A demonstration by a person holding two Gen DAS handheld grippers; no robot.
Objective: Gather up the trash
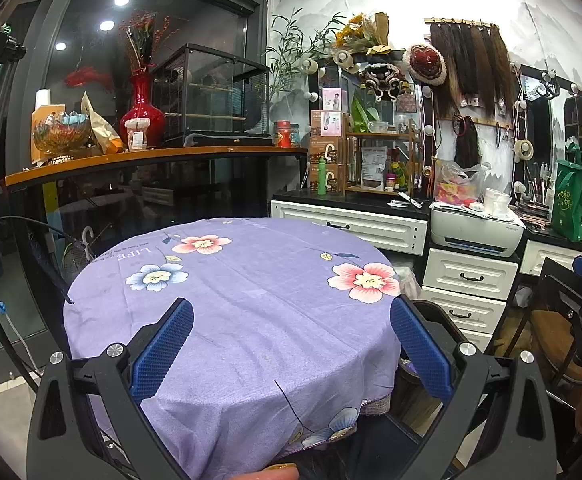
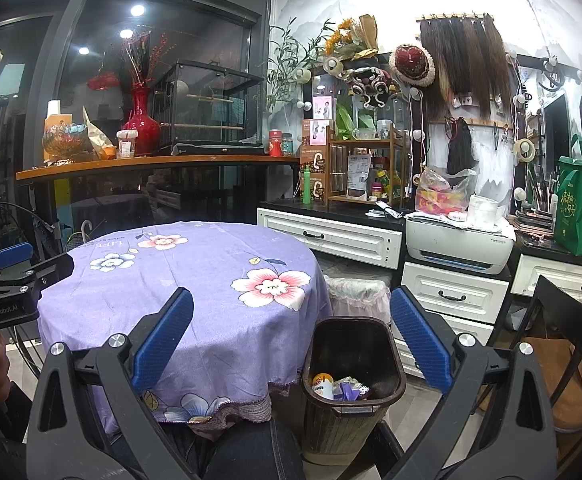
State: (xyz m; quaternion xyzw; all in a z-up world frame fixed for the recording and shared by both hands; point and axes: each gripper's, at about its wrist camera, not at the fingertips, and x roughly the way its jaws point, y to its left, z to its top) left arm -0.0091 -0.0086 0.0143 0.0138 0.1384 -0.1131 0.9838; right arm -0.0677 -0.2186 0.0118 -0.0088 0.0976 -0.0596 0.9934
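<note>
A dark brown trash bin stands on the floor at the right of a round table with a purple flowered cloth. Inside the bin lie several pieces of trash, among them a small bottle and wrappers. My right gripper is open and empty, held above the table's near edge and the bin. My left gripper is open and empty over the purple cloth. The left gripper also shows at the left edge of the right wrist view. In the left wrist view the bin is mostly hidden behind my right finger.
White drawer units and a printer stand behind the bin. A padded stool sits between table and drawers. A black chair is at the right. A wooden shelf holds a red vase and a cage.
</note>
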